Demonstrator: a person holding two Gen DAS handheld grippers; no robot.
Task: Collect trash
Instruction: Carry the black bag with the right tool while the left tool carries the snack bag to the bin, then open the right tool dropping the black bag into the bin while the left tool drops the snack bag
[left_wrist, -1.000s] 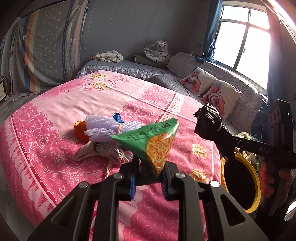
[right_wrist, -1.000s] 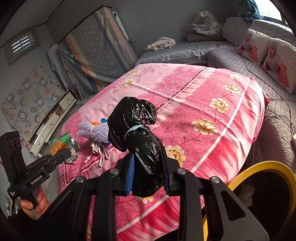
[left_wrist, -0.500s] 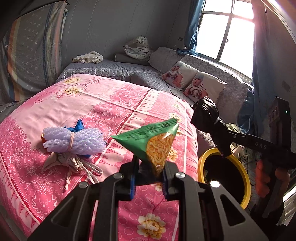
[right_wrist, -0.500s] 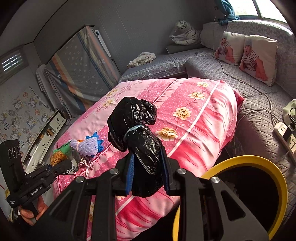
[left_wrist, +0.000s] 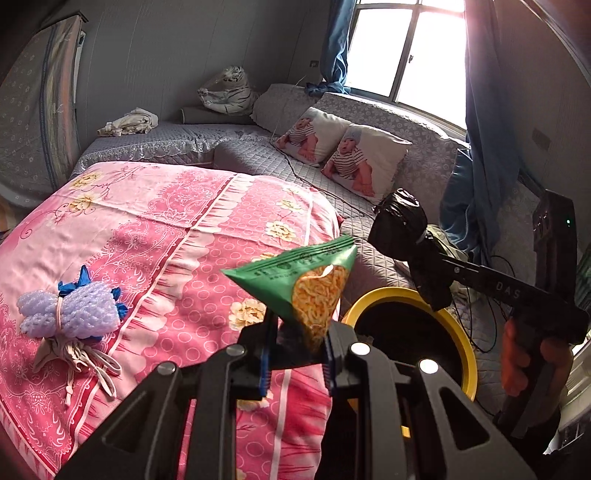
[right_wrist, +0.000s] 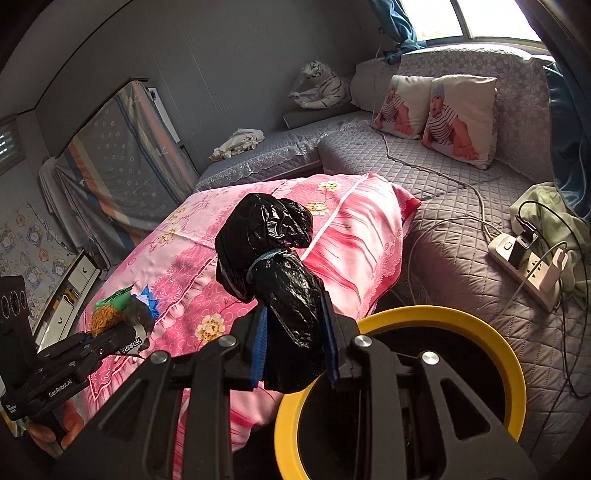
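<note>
The left gripper has its jaws clamped on the lower corner of a green snack packet, and the right gripper has its jaws pinched on the lower half of a knotted black plastic bag; both holds are the same as a second ago. What has changed is where they are relative to the yellow-rimmed bin: earlier the bin showed only as a sliver at the frame edge beyond the pink bedspread, and now its dark opening fills the lower right of both views, with the bag's bottom hanging at the bin's near rim and the packet held just beside the rim, over the bedspread's edge. The packet is a puffed triangular pouch, green with small print on top and a picture of orange-yellow noodles on the face. The bag is glossy, crumpled and tied at its waist with a thin pale blue band, so it bulges above and below. Farther from the bin, on the bedspread, lie a lavender foam-net bundle bound with a rubber band, something blue tucked against it, and a beige tangle of straps touching it.
</note>
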